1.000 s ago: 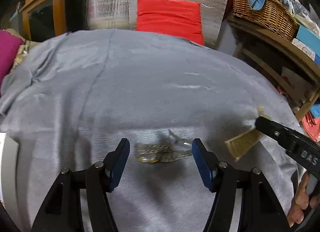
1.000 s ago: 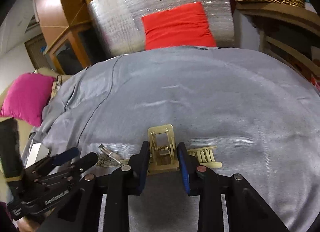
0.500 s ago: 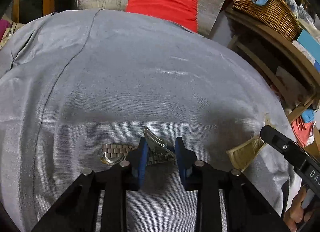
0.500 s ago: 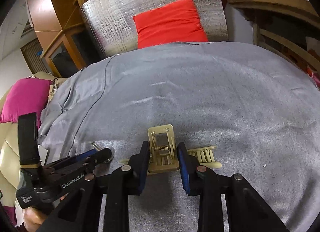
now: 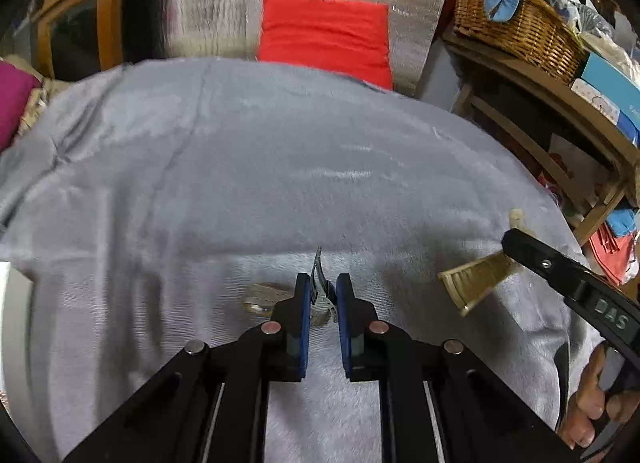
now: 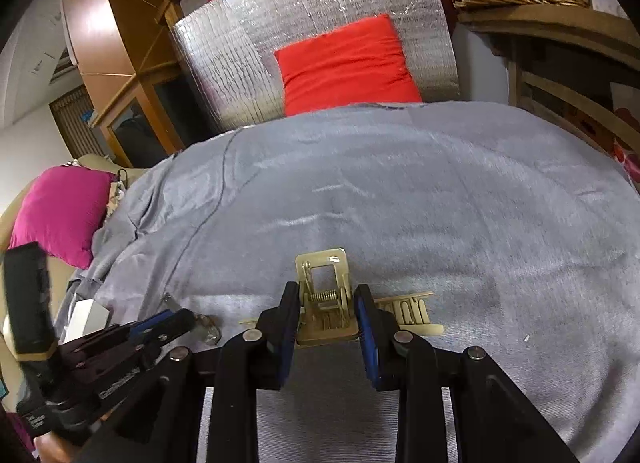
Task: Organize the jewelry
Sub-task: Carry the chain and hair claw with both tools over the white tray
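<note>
1. Compared with a second ago, our left gripper (image 5: pixel 323 290) has gone from wide open around the silver metal link-bracelet watch (image 5: pixel 320 283) to pinched tight on its band.
2. The watch sits on the grey cloth-covered table (image 5: pixel 280 167), its clasp end sticking up between the blue pads.
3. Our right gripper (image 6: pixel 326 305) hasn't budged, still clamped on the cream plastic spring hair clip (image 6: pixel 326 299) with its comb teeth out sideways.
</note>
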{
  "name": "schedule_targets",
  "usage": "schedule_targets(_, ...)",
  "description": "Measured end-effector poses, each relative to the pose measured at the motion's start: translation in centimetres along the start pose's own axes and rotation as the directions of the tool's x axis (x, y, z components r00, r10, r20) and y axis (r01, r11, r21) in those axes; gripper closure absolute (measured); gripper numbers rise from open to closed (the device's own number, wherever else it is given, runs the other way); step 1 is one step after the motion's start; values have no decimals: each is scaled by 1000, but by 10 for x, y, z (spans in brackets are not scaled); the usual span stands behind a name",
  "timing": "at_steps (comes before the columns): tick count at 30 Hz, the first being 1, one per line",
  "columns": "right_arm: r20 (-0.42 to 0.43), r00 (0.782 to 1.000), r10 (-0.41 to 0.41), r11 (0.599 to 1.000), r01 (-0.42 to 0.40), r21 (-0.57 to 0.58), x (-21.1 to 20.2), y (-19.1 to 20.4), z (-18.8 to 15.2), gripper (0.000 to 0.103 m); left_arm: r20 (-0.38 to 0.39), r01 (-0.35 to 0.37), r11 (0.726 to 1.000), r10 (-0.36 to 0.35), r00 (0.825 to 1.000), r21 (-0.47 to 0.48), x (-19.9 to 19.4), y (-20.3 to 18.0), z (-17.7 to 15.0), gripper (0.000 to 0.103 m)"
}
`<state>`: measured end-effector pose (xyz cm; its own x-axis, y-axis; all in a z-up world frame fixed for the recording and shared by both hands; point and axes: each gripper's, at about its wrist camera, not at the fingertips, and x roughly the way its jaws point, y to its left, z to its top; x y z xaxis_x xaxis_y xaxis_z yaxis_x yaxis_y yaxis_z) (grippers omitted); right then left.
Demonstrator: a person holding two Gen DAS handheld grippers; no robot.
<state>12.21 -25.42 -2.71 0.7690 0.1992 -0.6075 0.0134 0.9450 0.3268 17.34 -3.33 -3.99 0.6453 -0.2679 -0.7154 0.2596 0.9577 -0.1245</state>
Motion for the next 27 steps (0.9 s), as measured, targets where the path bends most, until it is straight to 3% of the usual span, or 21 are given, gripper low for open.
schedule_targets(8, 25, 999, 24, 1000, -23, -13, -10, 21, -4, 73, 106, -111, 994, 111, 988, -1, -59, 7, -5, 91)
schedule_targets(14, 34, 998, 50, 998, -49, -38, -18, 44, -12, 73, 141, -185, 983, 182, 973, 10, -83, 11, -18, 91)
schedule_targets(27, 37, 994, 99, 992, -95, -83, -17, 87, -27, 73, 187, -231, 972, 233, 954, -31, -123, 43, -30, 91)
